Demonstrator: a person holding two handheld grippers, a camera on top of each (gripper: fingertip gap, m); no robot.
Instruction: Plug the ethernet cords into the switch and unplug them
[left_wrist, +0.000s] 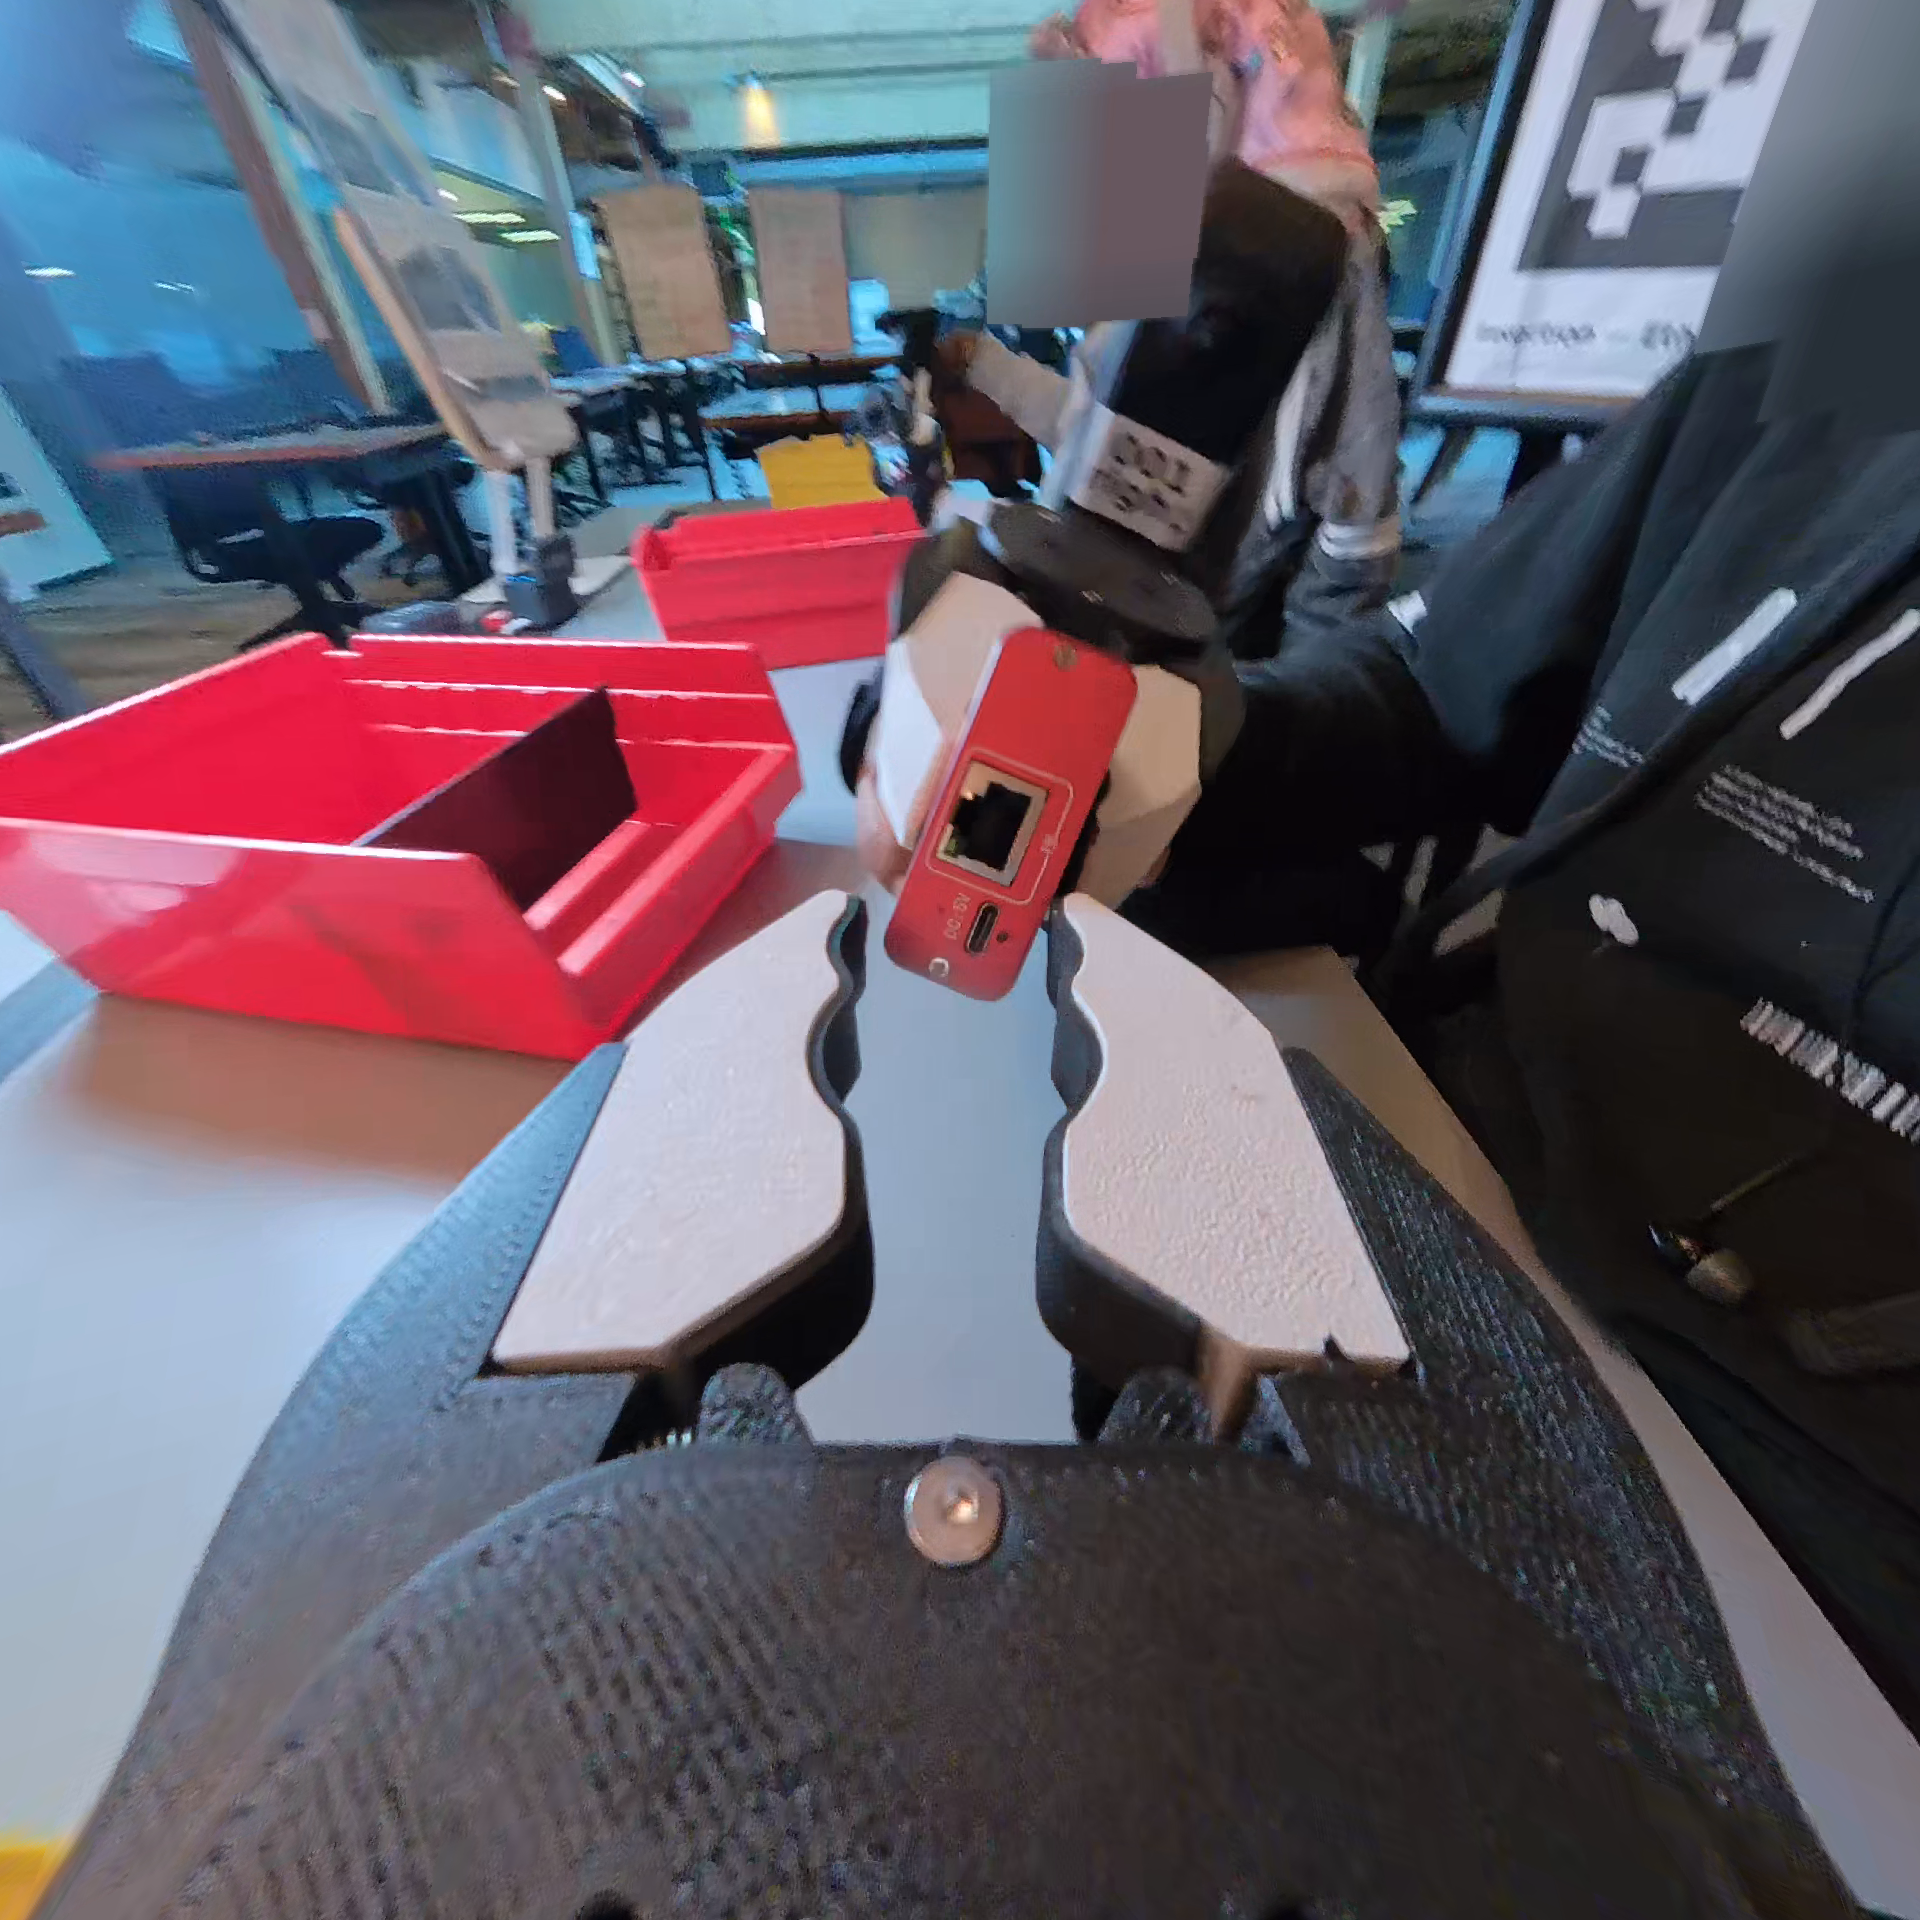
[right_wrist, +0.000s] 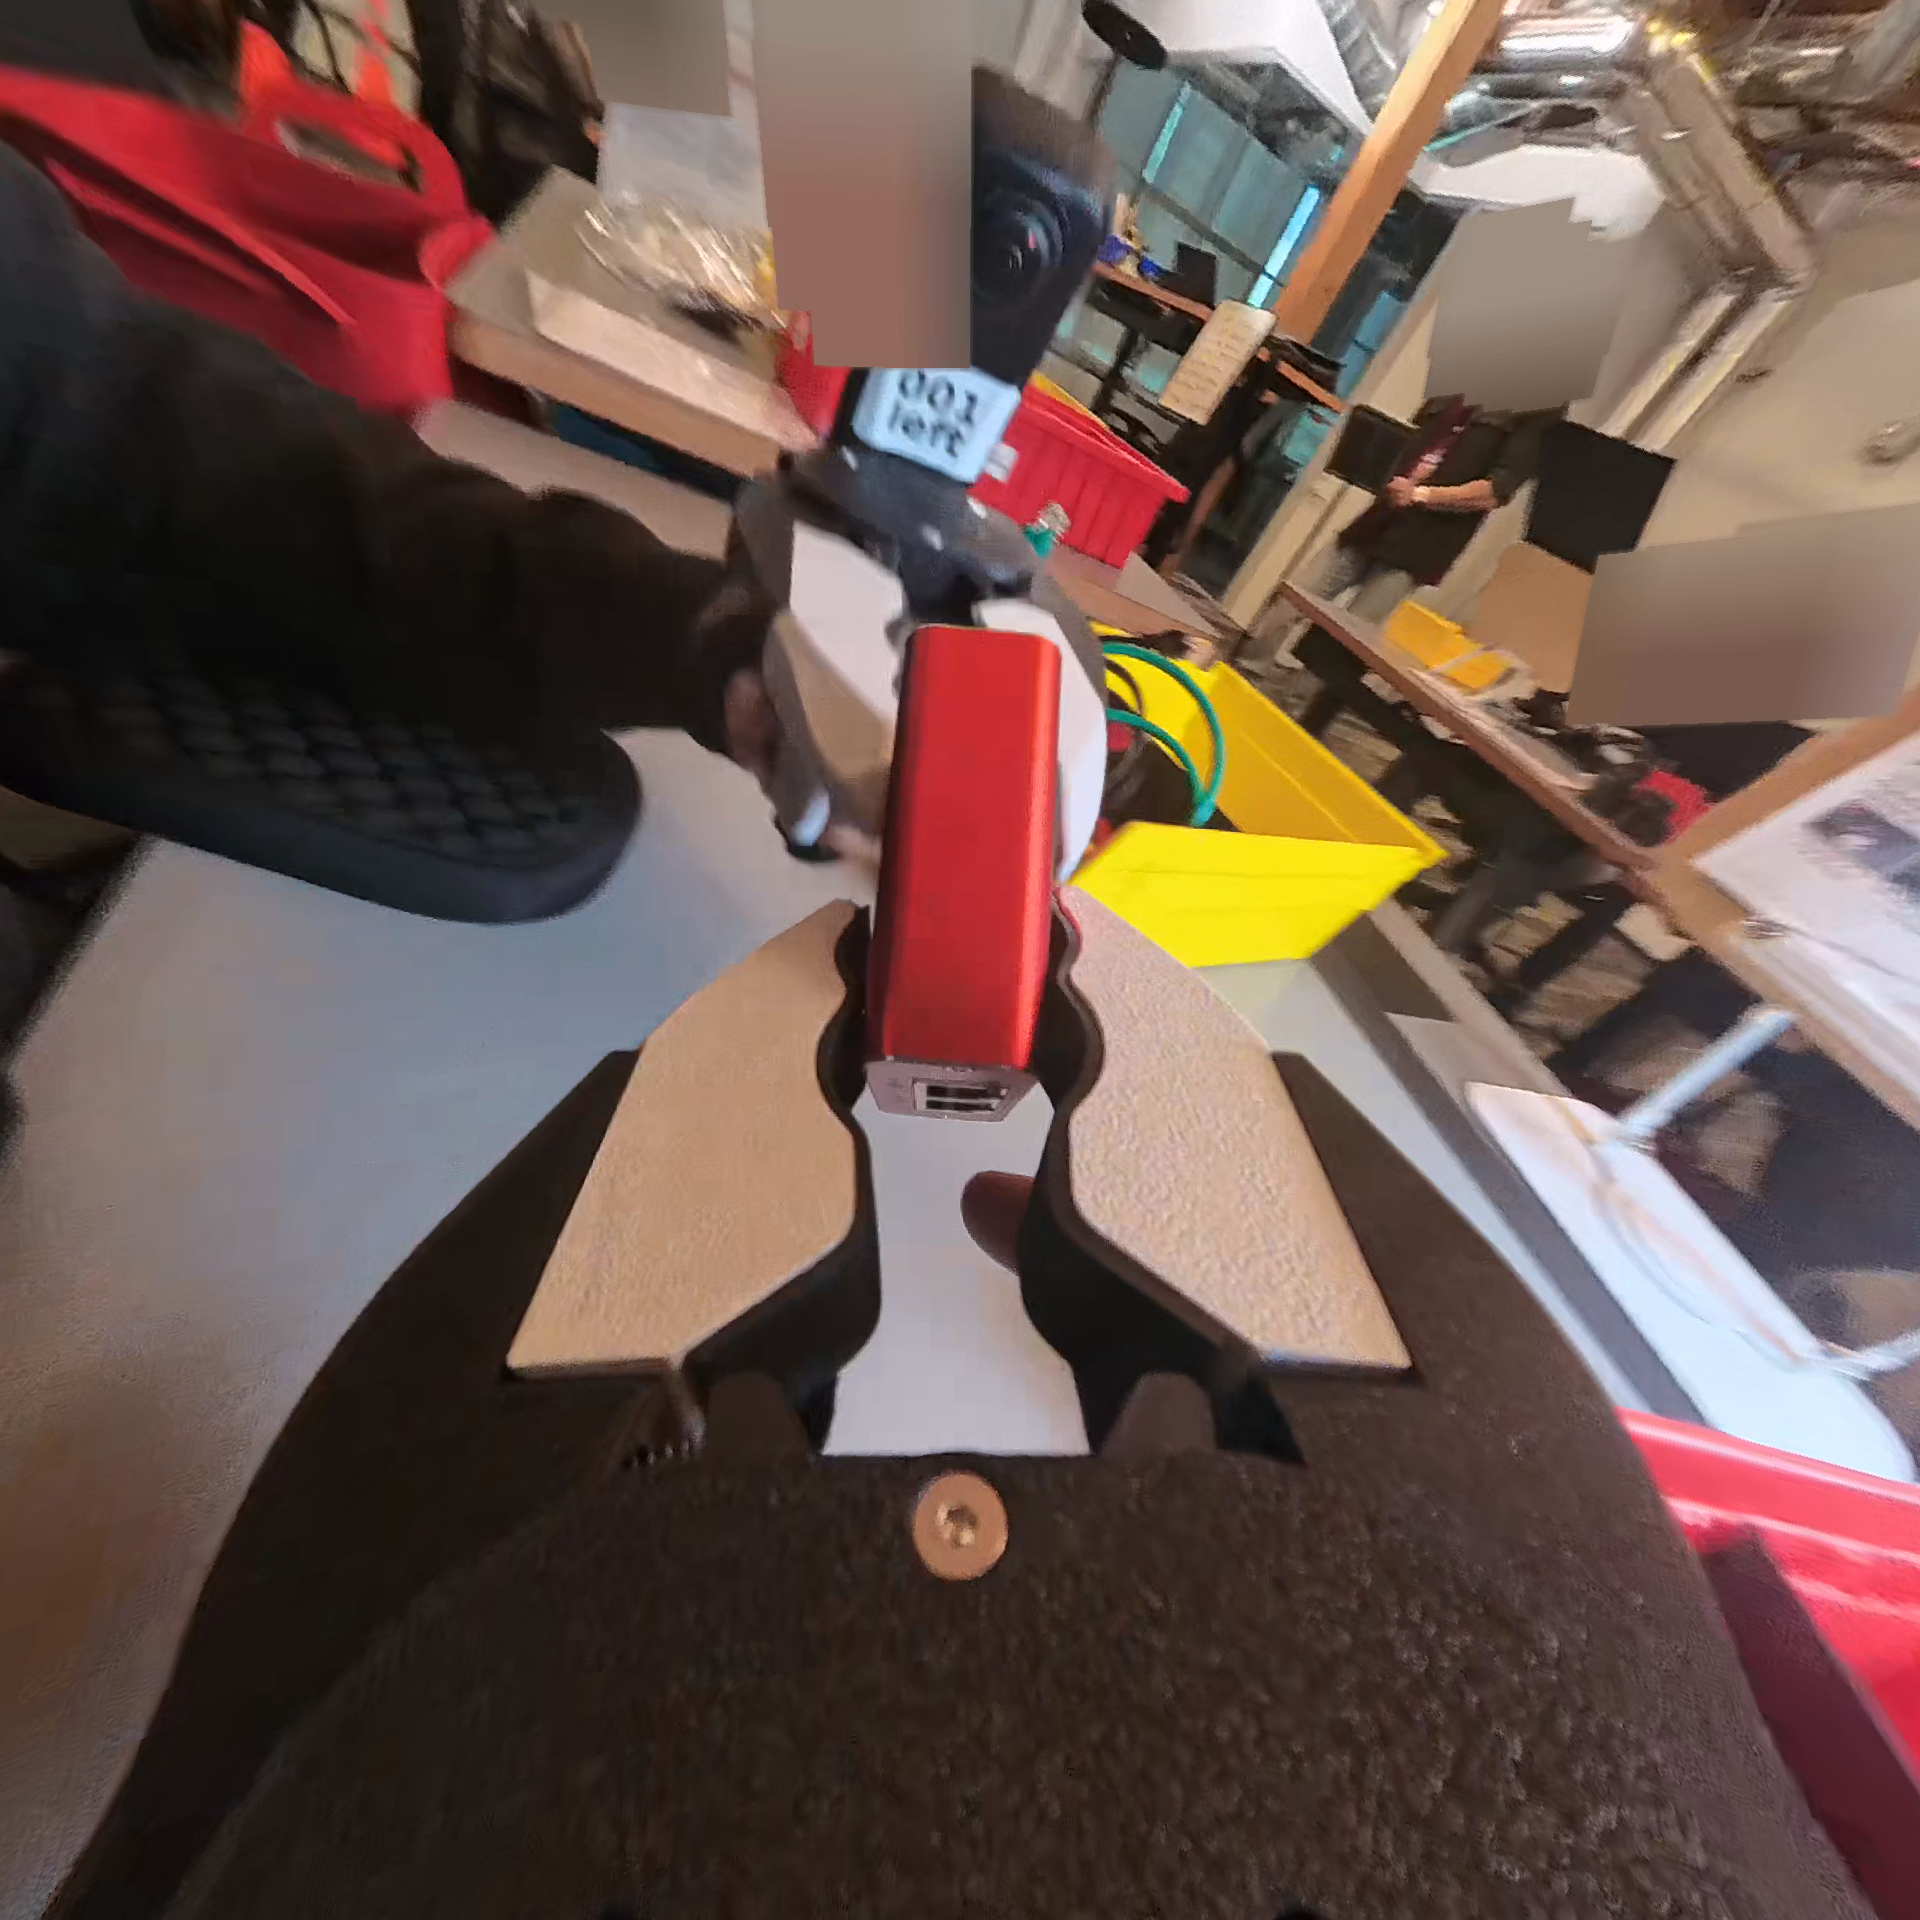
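Note:
The red switch (right_wrist: 961, 862) is clamped between the fingertips of my right gripper (right_wrist: 956, 935), which is shut on it and holds it above the table. In the left wrist view the switch (left_wrist: 997, 810) shows its end face with an ethernet port, empty. My left gripper (left_wrist: 956, 925) is open, its fingertips on either side of the switch's lower end without clearly touching it. Green ethernet cords (right_wrist: 1164, 727) lie in a yellow bin (right_wrist: 1247, 894) behind the switch. No cord is plugged in.
A red bin (left_wrist: 312, 914) with a black divider sits on the grey table (left_wrist: 208, 1195) to the left, a second red bin (left_wrist: 779, 592) behind it. A person in a black jacket (left_wrist: 1662, 831) is close on the right. The grippers are tip to tip, or close to it.

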